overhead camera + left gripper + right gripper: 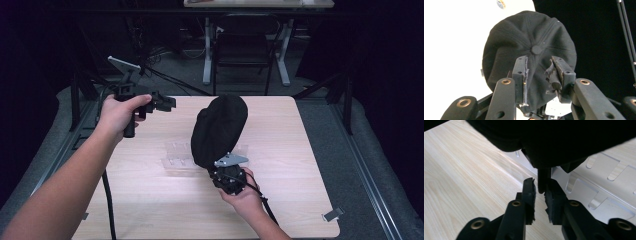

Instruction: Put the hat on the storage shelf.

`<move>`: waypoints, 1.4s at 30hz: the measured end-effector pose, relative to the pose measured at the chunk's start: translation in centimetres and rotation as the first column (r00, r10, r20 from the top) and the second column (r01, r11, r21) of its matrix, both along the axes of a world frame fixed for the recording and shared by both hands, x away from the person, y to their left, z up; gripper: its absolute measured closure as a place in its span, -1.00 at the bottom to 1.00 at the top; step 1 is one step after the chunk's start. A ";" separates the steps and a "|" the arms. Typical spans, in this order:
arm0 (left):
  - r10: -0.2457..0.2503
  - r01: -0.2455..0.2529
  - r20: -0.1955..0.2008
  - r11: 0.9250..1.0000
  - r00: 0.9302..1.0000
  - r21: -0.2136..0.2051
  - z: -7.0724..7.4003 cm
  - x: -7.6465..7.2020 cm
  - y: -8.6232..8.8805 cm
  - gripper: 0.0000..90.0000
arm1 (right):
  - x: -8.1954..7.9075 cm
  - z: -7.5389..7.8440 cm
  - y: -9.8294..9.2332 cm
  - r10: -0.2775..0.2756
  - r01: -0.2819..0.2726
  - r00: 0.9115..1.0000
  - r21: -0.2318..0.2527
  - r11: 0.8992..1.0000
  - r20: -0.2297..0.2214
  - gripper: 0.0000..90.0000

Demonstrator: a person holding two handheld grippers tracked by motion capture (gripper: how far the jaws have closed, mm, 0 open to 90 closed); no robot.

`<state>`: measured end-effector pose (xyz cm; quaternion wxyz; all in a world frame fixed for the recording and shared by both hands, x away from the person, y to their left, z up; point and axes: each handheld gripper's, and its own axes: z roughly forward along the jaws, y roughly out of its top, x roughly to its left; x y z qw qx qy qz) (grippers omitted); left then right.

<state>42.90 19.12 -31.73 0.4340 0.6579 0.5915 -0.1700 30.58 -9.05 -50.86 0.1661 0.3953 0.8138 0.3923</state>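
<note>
A light wooden table [300, 130] is sitting under bright light while the room around it is lying in darkness. Beyond it, a black metal-framed chair [243, 47] is standing on grey floor beside the white legs of another desk [284, 50].

In the right gripper view, the black cap [554, 140] is cut off by the top edge, and we cannot tell which part the jaws pinch. The cap hides much of the clear plastic rack [176, 156] in the high view.
</note>
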 end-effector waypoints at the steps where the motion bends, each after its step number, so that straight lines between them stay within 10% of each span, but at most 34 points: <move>1: -0.002 0.002 0.002 1.000 1.000 0.007 -0.1 0.0 0.1 0.43 | -0.1 0.0 0.0 0.001 -0.001 1.000 0.011 1.000 -0.004 0.67; 21: 0.067 -0.067 0.006 0.992 0.998 0.111 -5.2 -1.2 4.2 0.12 | -1.5 0.2 -3.3 -0.016 0.016 1.000 0.012 1.000 -0.007 0.16; 42: 0.024 -0.056 0.115 0.955 0.993 0.292 -12.5 -4.8 6.4 0.14 | -2.2 -0.9 -10.4 -0.173 0.173 0.984 0.009 0.985 -0.037 0.07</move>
